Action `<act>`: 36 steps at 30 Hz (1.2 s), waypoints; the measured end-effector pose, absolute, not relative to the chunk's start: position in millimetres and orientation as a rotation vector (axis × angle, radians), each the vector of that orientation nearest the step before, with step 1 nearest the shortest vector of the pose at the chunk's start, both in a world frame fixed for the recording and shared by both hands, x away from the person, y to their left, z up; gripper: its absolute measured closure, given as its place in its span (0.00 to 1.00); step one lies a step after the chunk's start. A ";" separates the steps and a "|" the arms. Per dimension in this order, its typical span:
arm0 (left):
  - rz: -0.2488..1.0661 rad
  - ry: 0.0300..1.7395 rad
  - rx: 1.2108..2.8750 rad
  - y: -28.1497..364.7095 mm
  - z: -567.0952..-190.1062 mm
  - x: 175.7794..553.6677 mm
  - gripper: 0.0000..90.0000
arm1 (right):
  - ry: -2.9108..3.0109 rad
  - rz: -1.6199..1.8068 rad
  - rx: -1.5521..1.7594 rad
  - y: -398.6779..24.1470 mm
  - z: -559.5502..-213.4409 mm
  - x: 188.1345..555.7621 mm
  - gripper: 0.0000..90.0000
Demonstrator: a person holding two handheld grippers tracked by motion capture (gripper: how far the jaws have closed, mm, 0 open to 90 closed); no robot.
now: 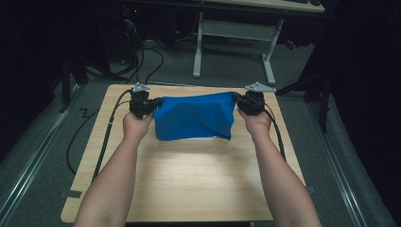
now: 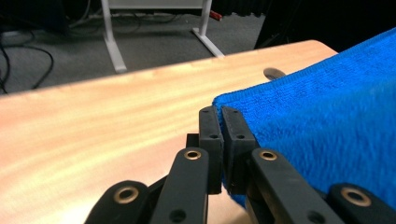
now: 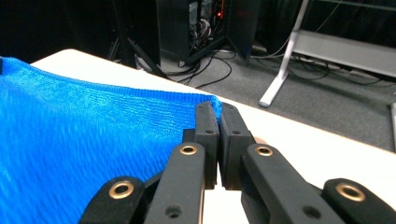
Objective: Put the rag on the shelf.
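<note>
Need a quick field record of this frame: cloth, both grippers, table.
cloth: blue cloth, held up by two upper corners, spread between the grippers, lower edge hanging at the table
left gripper: shut on cloth's left corner
right gripper: shut on cloth's right corner
table: light wooden tabletop, bare in front of the cloth
hands: one on each gripper, forearms entering from the bottom of the high view

One blue cloth point(image 1: 195, 117) is in hand. Two grippers hold it, the left gripper point(image 1: 152, 105) and the right gripper point(image 1: 240, 101), each with two black jaws and one trailing cable. One wooden desk point(image 1: 189, 179) lies beneath. Two forearms reach in. One white-legged table frame point(image 1: 235, 29) stands beyond.
</note>
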State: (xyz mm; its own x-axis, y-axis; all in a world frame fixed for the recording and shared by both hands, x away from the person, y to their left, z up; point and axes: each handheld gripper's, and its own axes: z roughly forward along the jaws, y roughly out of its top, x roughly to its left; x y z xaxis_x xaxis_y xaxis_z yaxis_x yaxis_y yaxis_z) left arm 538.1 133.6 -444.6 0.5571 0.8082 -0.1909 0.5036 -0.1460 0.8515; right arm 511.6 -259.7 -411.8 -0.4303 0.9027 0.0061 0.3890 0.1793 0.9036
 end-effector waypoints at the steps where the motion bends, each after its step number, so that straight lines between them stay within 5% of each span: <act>1: 0.377 1.084 1.802 133.6 -448.7 536.1 0.98 | 1.918 1.217 1.217 -259.9 -415.3 510.4 0.98; 36: 0.245 1.087 1.836 114.0 -491.9 538.5 0.97 | 2.040 1.086 1.310 -256.1 -484.3 500.1 0.98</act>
State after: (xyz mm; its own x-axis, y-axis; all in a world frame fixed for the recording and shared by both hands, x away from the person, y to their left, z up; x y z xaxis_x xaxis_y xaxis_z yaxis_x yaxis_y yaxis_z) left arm 538.5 114.0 -491.9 0.5841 0.7643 -0.2734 0.5730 -0.1496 0.8058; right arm 500.1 -256.1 -484.3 -0.4264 0.9043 0.0223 0.5235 0.2266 0.8214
